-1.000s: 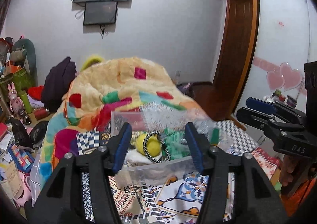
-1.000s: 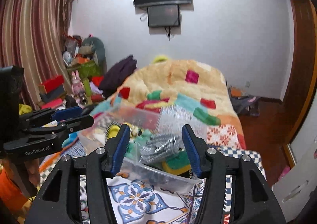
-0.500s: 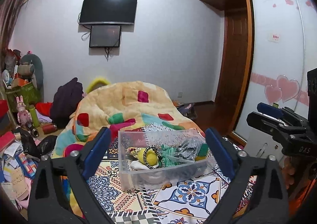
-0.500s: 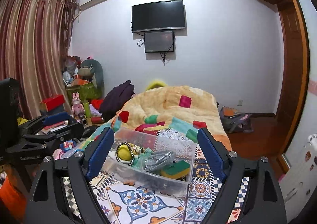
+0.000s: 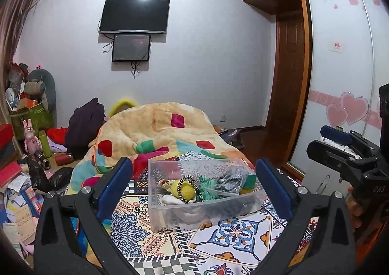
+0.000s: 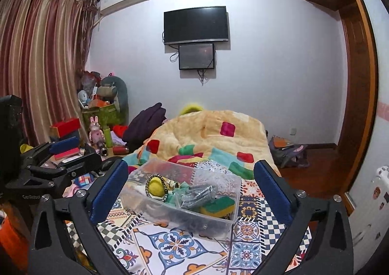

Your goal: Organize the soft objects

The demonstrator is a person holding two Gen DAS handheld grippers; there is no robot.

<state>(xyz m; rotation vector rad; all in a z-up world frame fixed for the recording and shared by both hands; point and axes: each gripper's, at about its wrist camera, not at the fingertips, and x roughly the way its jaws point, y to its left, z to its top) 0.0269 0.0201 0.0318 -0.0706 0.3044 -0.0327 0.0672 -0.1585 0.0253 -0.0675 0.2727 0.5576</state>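
A clear plastic bin [image 5: 170, 211] [image 6: 170, 216] stands on the patterned bed cover [image 5: 231, 231] [image 6: 175, 245]. It holds a yellow ball wrapped by a black beaded band [image 5: 186, 190] [image 6: 155, 187], green fabric [image 5: 206, 185], a silvery bag [image 6: 197, 196] and a yellow-green sponge [image 6: 217, 205]. My left gripper [image 5: 194, 185] is open and empty, back from the bin. My right gripper [image 6: 190, 182] is open and empty, also back from it. Each gripper shows in the other's view: the right one [image 5: 340, 146], the left one [image 6: 60, 153].
A bunched quilt with coloured patches [image 5: 165, 129] lies behind the bin. Cluttered boxes, toys and papers [image 5: 22, 165] fill the floor at left. A wardrobe with sliding doors [image 5: 340, 80] stands at right. A TV [image 6: 195, 24] hangs on the far wall.
Both grippers opened wide and drew back and up from the bin. The bin now sits farther away and whole in both views.
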